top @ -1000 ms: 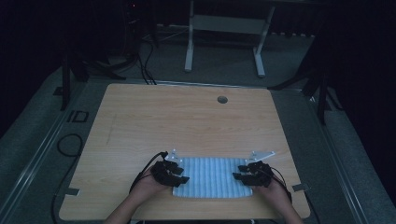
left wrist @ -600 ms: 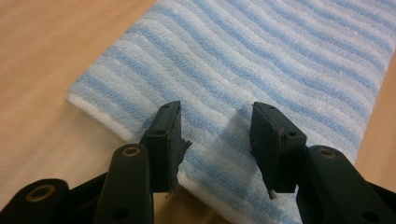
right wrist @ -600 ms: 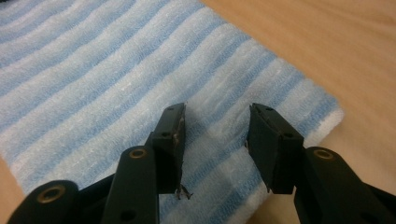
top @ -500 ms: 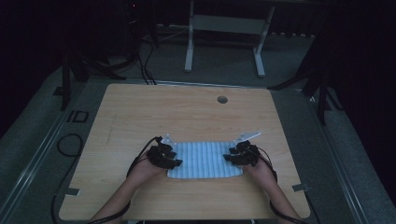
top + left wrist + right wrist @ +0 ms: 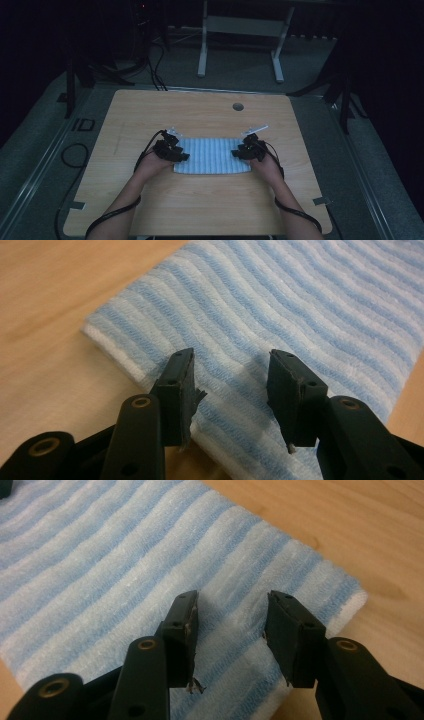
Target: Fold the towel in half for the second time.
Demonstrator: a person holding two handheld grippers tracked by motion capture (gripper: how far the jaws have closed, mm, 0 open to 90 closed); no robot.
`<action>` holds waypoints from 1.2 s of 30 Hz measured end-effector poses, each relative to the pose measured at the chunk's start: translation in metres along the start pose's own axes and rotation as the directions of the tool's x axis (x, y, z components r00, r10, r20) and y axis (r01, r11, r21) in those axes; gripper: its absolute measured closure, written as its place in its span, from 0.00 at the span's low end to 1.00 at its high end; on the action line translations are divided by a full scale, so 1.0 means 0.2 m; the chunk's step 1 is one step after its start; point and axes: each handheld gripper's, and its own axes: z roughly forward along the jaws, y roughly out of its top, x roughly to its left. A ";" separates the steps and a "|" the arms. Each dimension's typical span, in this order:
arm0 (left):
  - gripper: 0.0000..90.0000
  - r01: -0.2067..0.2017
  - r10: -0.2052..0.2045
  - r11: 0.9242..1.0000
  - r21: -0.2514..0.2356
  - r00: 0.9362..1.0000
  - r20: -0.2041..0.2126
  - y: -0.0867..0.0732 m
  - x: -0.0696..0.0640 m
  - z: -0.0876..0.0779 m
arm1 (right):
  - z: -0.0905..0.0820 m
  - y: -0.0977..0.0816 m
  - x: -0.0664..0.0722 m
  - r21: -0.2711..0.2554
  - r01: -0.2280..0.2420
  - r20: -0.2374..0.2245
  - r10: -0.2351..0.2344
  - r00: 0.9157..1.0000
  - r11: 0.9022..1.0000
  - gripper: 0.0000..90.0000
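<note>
Wood counter, dim room. Folded striped towel lies flat near the person's edge. Left gripper and right gripper sit over its ends, jaws spread, pinching nothing. Towel looks soft, light, limp; best gripped at folded edges.

The folded terry towel is showing narrow stripes of pale blue and white running along its length, with a plain white edge at its fold. The light wooden bench is displaying a warm tan, fine-grained pattern, and a small round grey grommet is sitting dark against it. The left gripper and the right gripper are appearing matt black, with brass-coloured rivets on their arms.
</note>
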 end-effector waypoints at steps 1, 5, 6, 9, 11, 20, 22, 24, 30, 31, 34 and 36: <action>0.60 0.009 -0.009 1.000 -0.007 1.000 -0.003 0.00 0.01 0.00 | 0.01 0.02 0.00 0.006 0.000 0.004 0.000 1.000 1.000 0.61; 0.60 0.036 -0.036 0.999 -0.019 0.999 0.001 0.00 0.04 0.00 | 0.03 0.05 -0.01 0.012 -0.005 0.005 0.005 1.000 1.000 0.61; 0.60 0.039 -0.039 0.999 -0.020 0.999 0.005 0.00 0.05 0.00 | 0.04 0.05 -0.01 0.010 -0.015 0.000 0.015 1.000 1.000 0.60; 0.60 0.041 -0.041 0.999 -0.020 0.999 0.008 0.01 0.06 0.00 | 0.04 0.06 -0.02 0.011 -0.025 -0.014 0.025 1.000 1.000 0.58; 0.59 0.045 -0.045 0.999 -0.025 0.999 0.006 0.01 0.05 -0.01 | 0.03 0.06 -0.02 0.006 -0.024 -0.020 0.024 1.000 1.000 0.55; 0.39 0.110 -0.102 0.986 -0.123 0.992 0.068 -0.04 0.02 -0.13 | -0.08 0.05 -0.01 -0.064 -0.036 -0.090 0.030 0.995 0.997 0.32; 0.35 0.117 -0.106 0.984 -0.137 0.991 0.086 -0.07 0.00 -0.14 | -0.09 0.04 -0.01 -0.070 -0.043 -0.096 0.036 0.995 0.997 0.30; 0.26 0.096 -0.088 0.984 -0.148 0.994 0.062 -0.10 -0.03 -0.15 | -0.10 0.01 0.00 -0.069 -0.010 -0.116 0.002 0.993 0.998 0.18; 0.09 0.058 -0.054 0.989 -0.138 0.998 0.039 -0.17 -0.09 -0.16 | -0.13 -0.03 0.02 -0.123 -0.001 -0.068 -0.008 0.998 0.992 0.15; 0.08 0.063 -0.058 0.987 -0.147 0.998 0.040 -0.18 -0.10 -0.16 | -0.14 -0.04 0.02 -0.136 0.004 -0.062 -0.012 0.998 0.991 0.15; 0.02 0.079 -0.073 0.984 -0.157 0.996 0.043 -0.20 -0.11 -0.17 | -0.16 -0.06 0.02 -0.151 0.024 -0.046 -0.031 0.998 0.988 0.15; 0.02 0.064 -0.062 0.984 -0.167 0.998 0.016 -0.25 -0.12 -0.19 | -0.18 -0.09 0.02 -0.153 0.036 -0.045 -0.043 0.998 0.988 0.15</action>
